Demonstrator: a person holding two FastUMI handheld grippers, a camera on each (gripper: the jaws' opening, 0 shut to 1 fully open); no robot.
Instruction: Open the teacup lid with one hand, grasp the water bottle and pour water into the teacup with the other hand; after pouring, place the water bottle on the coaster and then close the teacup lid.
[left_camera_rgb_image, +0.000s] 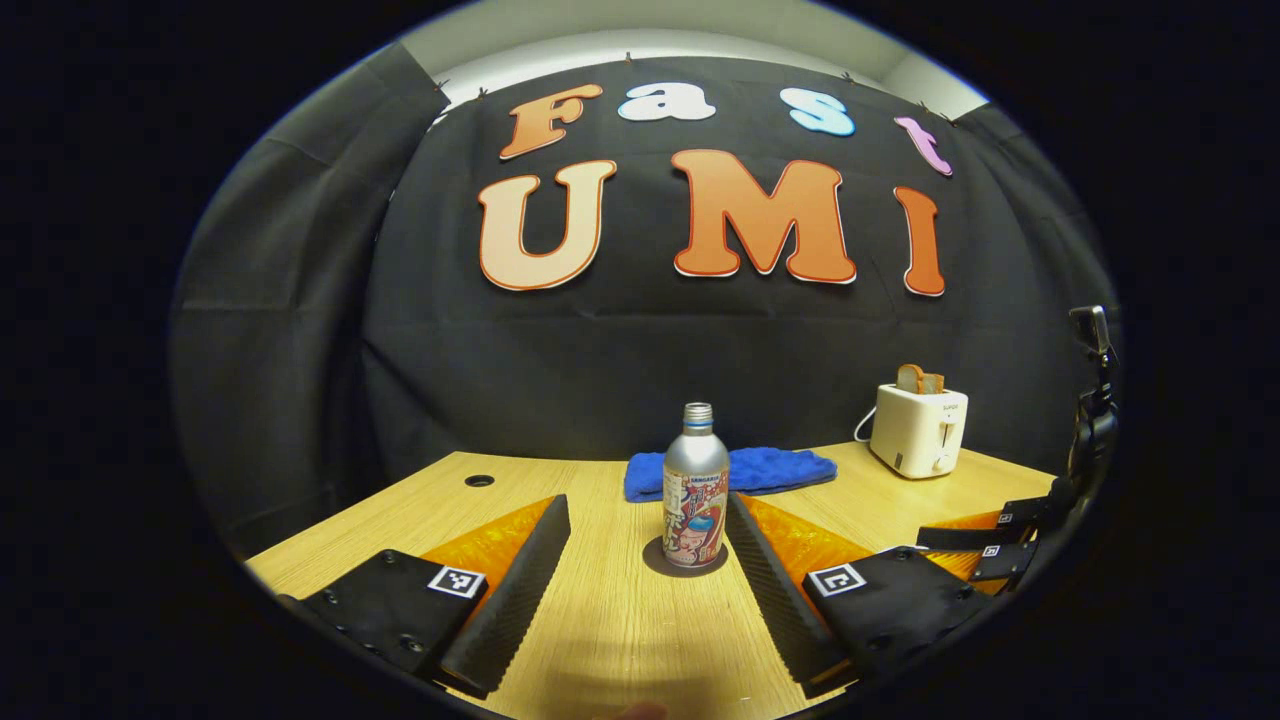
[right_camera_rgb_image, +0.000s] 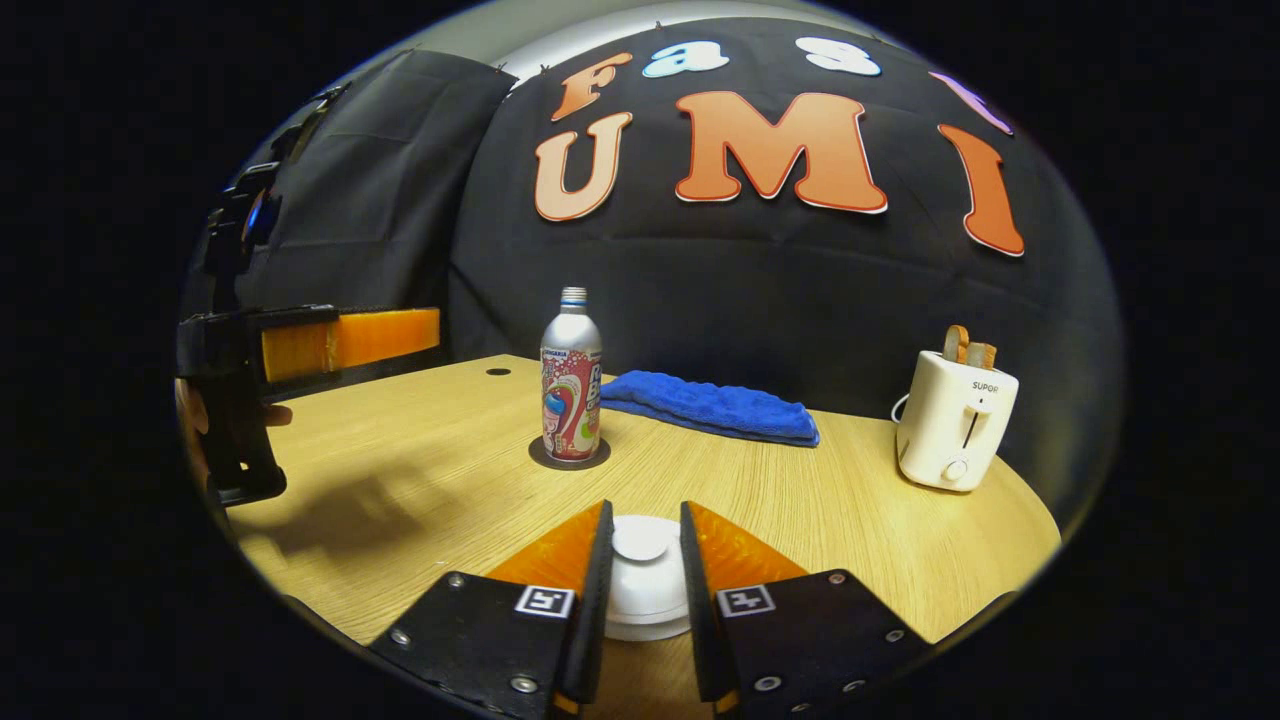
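The right gripper's (right_camera_rgb_image: 642, 545) fingers pinch the white round teacup lid's (right_camera_rgb_image: 642, 575) knob near the wooden table's (right_camera_rgb_image: 420, 500) edge. The left gripper's (left_camera_rgb_image: 648, 525) fingers are spread wide; farther off, the silver printed water bottle (left_camera_rgb_image: 695, 490) stands upright on the dark round coaster (left_camera_rgb_image: 655, 565).

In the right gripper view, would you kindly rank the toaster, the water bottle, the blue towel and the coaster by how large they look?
1. blue towel, widest
2. toaster and water bottle: look alike, so unranked
3. coaster, just a thin rim under the bottle
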